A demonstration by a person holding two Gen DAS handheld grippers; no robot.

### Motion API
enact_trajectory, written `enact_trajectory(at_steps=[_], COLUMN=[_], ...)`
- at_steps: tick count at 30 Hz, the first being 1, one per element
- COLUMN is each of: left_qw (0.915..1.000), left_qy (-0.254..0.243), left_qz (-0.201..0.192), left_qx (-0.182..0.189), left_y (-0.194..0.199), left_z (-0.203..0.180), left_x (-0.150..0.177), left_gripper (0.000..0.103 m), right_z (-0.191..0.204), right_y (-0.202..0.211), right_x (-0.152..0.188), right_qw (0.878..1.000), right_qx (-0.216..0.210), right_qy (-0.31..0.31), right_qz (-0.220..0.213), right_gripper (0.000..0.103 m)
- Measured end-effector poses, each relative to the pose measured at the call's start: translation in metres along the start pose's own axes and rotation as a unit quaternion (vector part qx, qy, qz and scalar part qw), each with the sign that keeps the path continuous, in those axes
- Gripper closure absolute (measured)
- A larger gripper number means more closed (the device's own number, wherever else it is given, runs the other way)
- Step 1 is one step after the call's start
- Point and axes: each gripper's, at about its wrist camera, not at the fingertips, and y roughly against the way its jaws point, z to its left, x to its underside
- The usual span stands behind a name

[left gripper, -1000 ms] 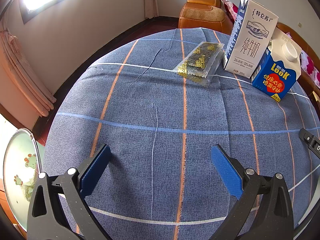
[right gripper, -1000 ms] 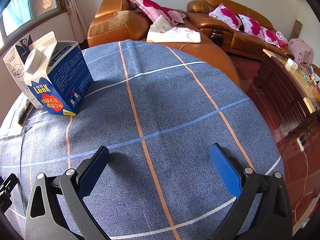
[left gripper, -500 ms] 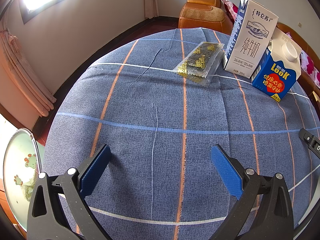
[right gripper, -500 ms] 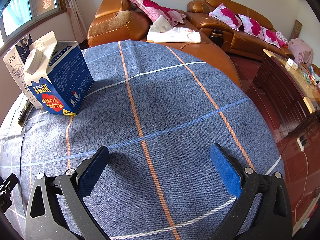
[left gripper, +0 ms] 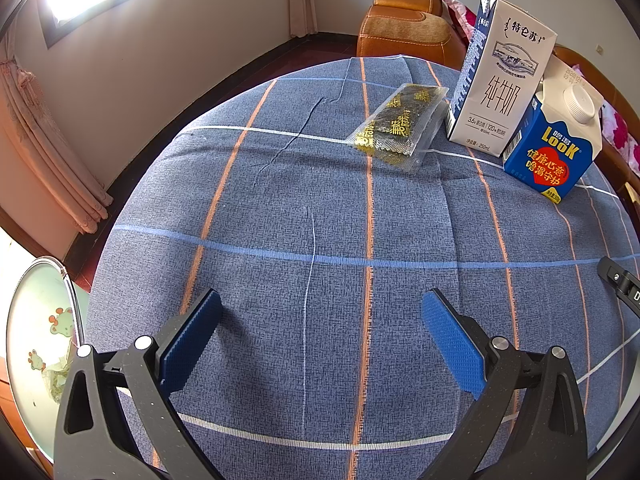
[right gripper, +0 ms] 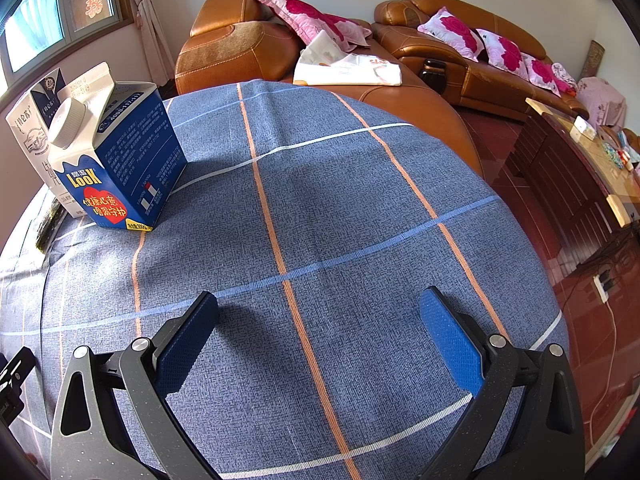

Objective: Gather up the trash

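Note:
A tall white milk carton (left gripper: pixel 500 76), a short blue LOOK carton with a white cap (left gripper: pixel 554 148) and a flat clear-edged snack packet with gold print (left gripper: pixel 398 126) sit at the far side of the blue plaid tablecloth (left gripper: pixel 320 220). My left gripper (left gripper: pixel 320 332) is open and empty, low over the near cloth, well short of them. My right gripper (right gripper: pixel 318 332) is open and empty over bare cloth. The blue carton (right gripper: pixel 116 164) stands to its far left, with the white carton (right gripper: pixel 30 140) behind it and the packet's edge (right gripper: pixel 48 228) just showing.
A round bin with a cartoon-print liner (left gripper: pixel 38 344) stands on the floor left of the table. Brown leather sofas (right gripper: pixel 256 44) with pink cushions lie beyond the table. A wooden cabinet (right gripper: pixel 576 168) and floor cables (right gripper: pixel 600 280) are to the right.

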Motion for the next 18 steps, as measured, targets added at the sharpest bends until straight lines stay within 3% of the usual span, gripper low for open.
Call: enact_trajectory(at_steps=[18], left_qw=[1.0], left_qy=[0.003], left_qz=[0.0], left_qx=[0.0], left_y=[-0.0002], left_z=[-0.0003], left_x=[0.0001], left_gripper=[0.005], right_z=[-0.0001], right_y=[0.0], right_x=[0.0], right_qw=[1.0], right_qx=[0.0], right_qy=[0.0], right_qz=[0.0], right_gripper=[0.005])
